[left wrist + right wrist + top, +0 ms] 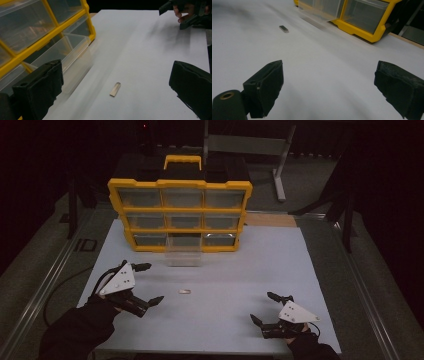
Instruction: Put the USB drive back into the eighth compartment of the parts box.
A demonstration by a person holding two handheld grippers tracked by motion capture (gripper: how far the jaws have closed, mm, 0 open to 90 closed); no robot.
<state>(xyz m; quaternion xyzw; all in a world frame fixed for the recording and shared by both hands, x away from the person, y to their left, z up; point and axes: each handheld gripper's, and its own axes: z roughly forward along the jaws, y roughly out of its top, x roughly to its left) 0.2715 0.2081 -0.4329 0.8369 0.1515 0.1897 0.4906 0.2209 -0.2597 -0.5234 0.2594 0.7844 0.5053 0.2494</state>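
A small flat metal piece (184, 291) lies on the white tabletop, also seen as the metal piece (115, 89) in the left gripper view and the metal piece (284, 28) in the right gripper view. Behind it stands a yellow drawer organizer (179, 215) with one clear drawer (183, 253) pulled out from its bottom row. My left gripper (148, 284) is open, left of the piece, nothing between its jaws. My right gripper (265, 307) is open near the front right of the table, holding nothing.
The white table surface (280, 260) ends close behind the organizer and at the near edge by the person's sleeves. A metal rail (45, 285) runs along the left side. A grey frame (250, 145) stands beyond the table.
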